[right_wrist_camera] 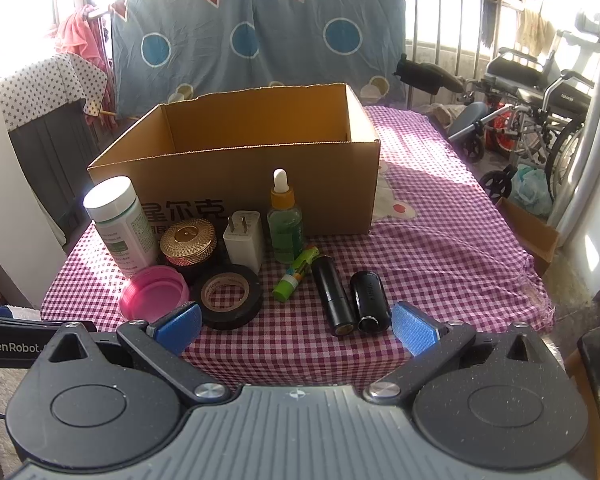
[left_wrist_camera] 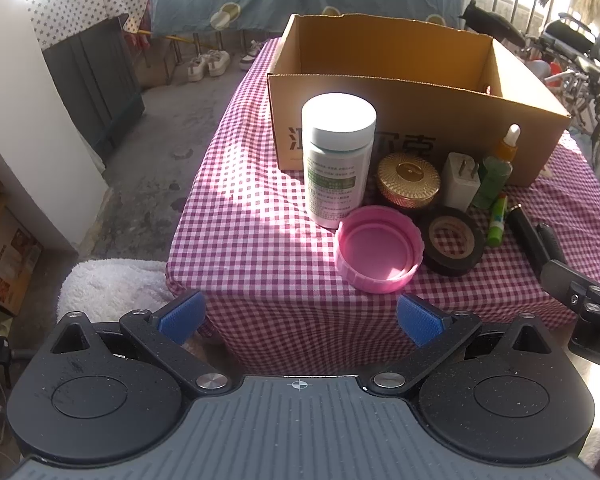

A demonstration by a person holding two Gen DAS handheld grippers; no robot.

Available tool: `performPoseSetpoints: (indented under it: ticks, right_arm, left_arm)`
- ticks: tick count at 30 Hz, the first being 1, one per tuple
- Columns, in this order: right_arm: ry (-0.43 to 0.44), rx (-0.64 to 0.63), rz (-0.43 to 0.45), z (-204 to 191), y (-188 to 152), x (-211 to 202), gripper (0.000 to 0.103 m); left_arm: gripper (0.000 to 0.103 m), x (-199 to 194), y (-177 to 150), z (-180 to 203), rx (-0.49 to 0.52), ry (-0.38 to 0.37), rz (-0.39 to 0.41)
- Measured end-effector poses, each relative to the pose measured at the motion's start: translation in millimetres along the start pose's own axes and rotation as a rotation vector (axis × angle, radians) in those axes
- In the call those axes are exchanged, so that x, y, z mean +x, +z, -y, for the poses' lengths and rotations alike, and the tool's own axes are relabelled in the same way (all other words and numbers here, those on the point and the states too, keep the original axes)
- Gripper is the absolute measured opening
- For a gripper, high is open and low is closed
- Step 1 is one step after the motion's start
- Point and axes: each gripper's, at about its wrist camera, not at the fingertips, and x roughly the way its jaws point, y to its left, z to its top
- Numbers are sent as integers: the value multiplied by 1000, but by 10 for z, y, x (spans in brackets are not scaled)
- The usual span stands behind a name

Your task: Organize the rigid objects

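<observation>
**Small items lined up before an open carton, both grippers empty**

The cardboard box (right_wrist_camera: 236,184) hides its own floor, and the white bottle (left_wrist_camera: 336,156) covers part of its printed Chinese lettering; the bottle's green label is too small to read. "GenRobot" shows on the left gripper (left_wrist_camera: 300,316) body at the right wrist view's edge. Its fingers spread wide, holding nothing, as do the right gripper's (right_wrist_camera: 296,326). Pink lid (left_wrist_camera: 380,250), black tape roll (right_wrist_camera: 230,294), gold-lidded jar (right_wrist_camera: 188,242), white charger (right_wrist_camera: 243,238), dropper bottle (right_wrist_camera: 285,224), green tube (right_wrist_camera: 294,276) and two black cylinders (right_wrist_camera: 350,298) sit on the checked tablecloth (left_wrist_camera: 252,216) in front of the box.
</observation>
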Motion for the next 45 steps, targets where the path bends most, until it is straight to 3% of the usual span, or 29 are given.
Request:
performPoseSetpoints:
  ticks: [45]
  right_arm:
    - [-9, -9, -3, -7, 3, 8, 103]
  left_arm:
    - [103, -34, -2, 7, 7, 21, 3]
